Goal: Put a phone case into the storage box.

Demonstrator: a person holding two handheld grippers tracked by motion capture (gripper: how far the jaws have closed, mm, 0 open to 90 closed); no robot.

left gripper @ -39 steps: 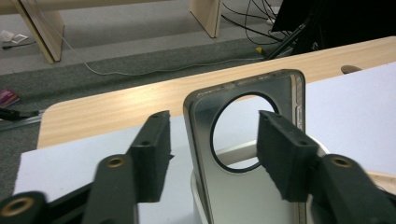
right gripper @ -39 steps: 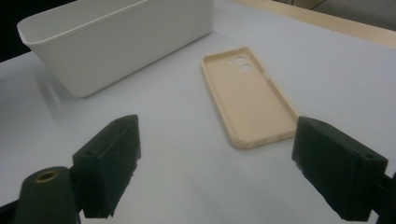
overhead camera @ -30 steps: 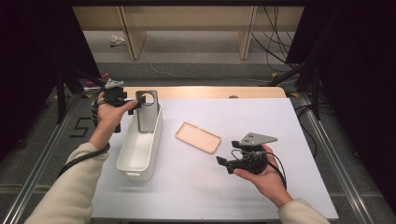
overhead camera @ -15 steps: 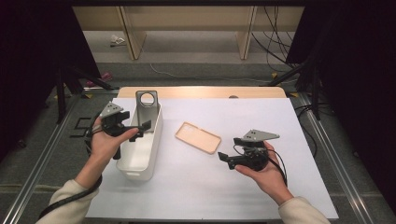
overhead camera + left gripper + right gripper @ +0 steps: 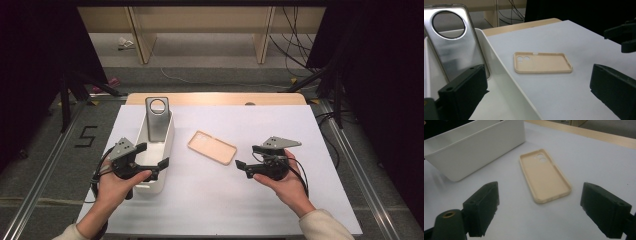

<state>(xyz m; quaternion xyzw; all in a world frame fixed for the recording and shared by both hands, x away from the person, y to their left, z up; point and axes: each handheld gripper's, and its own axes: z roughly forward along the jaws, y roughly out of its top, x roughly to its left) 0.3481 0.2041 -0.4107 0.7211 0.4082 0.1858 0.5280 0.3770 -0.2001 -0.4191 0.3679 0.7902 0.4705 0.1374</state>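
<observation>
I have drawn my left gripper (image 5: 152, 155) back from the grey case (image 5: 157, 117), now propped in the white bin (image 5: 167, 145); its jaws have just opened, empty. Right gripper (image 5: 247, 161) open, empty. Next: grasp the beige case (image 5: 212, 147) on the table (image 5: 280, 200), probably by its long edges.

Wooden shelving (image 5: 200, 30), grey floor (image 5: 40, 150) beyond

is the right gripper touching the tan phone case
Apart. In the right gripper view, bare table separates the open right gripper from the tan phone case.
</observation>
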